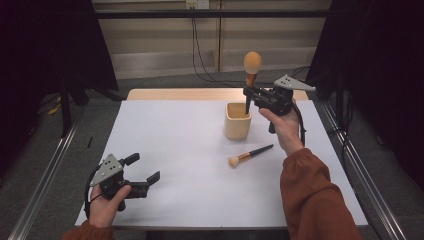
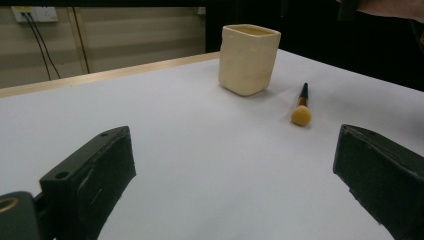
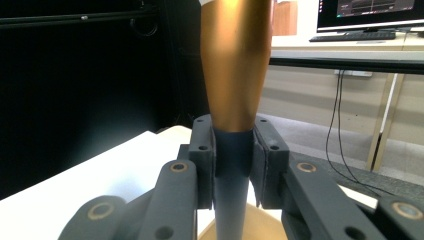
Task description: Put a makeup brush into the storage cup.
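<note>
Right tool (image 1: 248, 92), held level, clamps upright brush (image 1: 251, 70) above cup (image 1: 237, 125); left tool (image 1: 145, 170) gapes empty.

white table (image 1: 165, 145), grey floor (image 1: 160, 80), beige wall (image 1: 150, 35)

Cream cup (image 1: 237, 121), copper-and-black brush (image 1: 250, 80), black tongs (image 1: 248, 92), white table (image 1: 190, 165).
</note>
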A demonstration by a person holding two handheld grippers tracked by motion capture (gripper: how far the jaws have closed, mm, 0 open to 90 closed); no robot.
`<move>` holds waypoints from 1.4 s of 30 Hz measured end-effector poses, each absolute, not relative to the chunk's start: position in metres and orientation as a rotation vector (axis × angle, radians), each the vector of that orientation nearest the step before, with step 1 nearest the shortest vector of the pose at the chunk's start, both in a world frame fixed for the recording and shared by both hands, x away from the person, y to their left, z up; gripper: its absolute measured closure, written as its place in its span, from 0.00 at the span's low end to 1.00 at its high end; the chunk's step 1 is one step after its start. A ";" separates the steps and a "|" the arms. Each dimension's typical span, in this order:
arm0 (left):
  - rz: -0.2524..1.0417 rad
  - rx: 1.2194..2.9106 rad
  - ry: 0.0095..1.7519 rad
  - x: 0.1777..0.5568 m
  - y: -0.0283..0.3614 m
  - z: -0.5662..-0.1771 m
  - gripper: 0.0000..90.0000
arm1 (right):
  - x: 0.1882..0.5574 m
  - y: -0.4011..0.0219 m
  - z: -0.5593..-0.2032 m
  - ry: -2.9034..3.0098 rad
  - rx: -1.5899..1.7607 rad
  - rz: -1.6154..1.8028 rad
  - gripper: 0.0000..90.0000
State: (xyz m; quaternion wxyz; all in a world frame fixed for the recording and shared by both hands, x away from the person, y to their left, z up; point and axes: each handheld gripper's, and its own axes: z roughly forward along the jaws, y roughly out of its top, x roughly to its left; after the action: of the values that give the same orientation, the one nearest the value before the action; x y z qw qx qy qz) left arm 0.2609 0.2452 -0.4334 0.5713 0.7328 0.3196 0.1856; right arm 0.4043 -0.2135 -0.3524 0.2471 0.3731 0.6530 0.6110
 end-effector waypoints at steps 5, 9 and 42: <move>0.446 1.735 0.734 0.260 0.245 -0.433 0.03 | 0.413 -0.210 -0.357 1.792 1.025 1.643 0.83; 0.443 1.737 0.730 0.260 0.243 -0.432 0.03 | 0.416 -0.208 -0.362 1.789 1.034 1.645 0.83; 0.445 1.748 0.727 0.261 0.244 -0.432 0.04 | 0.425 -0.205 -0.410 1.842 1.088 1.597 0.83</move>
State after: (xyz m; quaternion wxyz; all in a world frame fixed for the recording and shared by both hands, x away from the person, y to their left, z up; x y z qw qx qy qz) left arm 0.2608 0.2443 -0.4323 0.5636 0.7425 0.3087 0.1891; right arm 0.4245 -0.2050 -0.4095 0.2337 0.3963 0.6708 0.5816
